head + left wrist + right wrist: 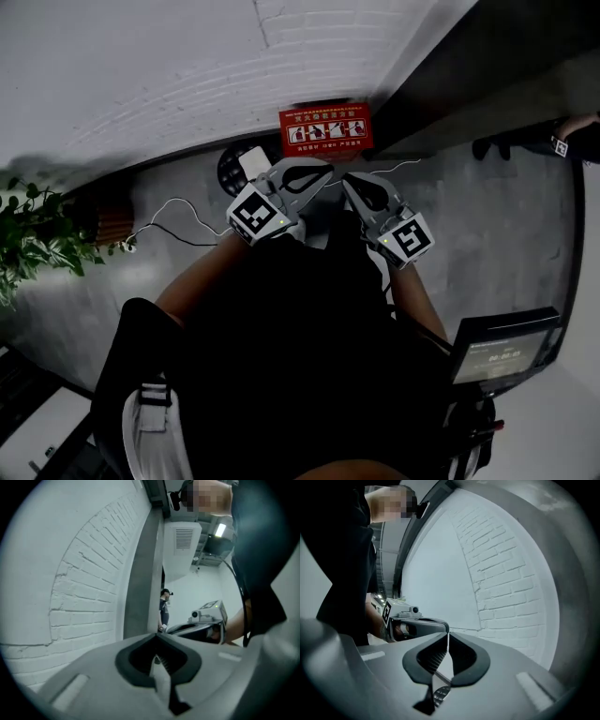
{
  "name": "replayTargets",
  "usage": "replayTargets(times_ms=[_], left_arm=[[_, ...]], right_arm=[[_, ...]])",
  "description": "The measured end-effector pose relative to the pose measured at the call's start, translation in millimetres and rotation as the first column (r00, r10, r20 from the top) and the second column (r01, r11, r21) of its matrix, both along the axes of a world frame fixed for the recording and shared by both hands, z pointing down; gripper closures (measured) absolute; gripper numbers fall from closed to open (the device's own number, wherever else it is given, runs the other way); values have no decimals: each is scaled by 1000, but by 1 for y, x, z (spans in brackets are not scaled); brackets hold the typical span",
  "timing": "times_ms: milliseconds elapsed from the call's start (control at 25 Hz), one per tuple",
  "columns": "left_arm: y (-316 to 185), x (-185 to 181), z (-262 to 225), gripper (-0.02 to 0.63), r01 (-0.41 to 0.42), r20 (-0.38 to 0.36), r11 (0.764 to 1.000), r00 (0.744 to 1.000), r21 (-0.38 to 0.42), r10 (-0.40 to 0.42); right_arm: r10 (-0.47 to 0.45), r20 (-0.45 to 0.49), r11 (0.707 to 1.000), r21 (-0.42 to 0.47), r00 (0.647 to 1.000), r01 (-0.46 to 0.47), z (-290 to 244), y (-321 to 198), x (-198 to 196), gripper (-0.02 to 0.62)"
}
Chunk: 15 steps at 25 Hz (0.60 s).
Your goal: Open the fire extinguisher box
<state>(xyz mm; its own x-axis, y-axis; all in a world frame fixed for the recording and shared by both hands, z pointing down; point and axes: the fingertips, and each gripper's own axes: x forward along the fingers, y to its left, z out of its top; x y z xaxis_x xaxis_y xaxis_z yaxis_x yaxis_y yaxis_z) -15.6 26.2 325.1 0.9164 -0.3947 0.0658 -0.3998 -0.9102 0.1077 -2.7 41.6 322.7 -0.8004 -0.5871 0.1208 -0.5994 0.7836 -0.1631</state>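
Down on the grey floor (487,216), against the white-painted brick wall (187,66), sits the red rectangular fire extinguisher box (325,131) with a white pictogram label on its top. In the head view it lies just beyond the tips of both tongs, apart from them. The left gripper (328,175) is clenched with nothing between its jaws. The right gripper (346,181) is likewise closed and empty. The two tips point toward each other, close together.

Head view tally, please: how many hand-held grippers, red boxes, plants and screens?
Hand-held grippers: 2 (left hand-held gripper, right hand-held gripper)
Red fire extinguisher box: 1
Plant: 1
Screen: 1
Total: 5
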Motion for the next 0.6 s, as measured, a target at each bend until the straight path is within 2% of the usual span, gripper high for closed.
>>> replayTargets(times_ms=[160,280,360,600], left_arm=[[-43,9,-7,604,141,-1,990,990,1,-141],[-64,26,-10,604,229,5,973,973,0,-229],[-75,35,-1,604,283,35,959,958,-1,-283],[-111,52,30,604,370,73,929,927,-23,-367]], right_arm=[[-132,11,991,2,991,132,-4,-44,11,586],[-239,7,971,26,971,239,-10,-70,23,586],[-301,38,953,36,953,300,-3,-87,30,586],[-353,68,935,-2,933,353,35,-132,53,586]])
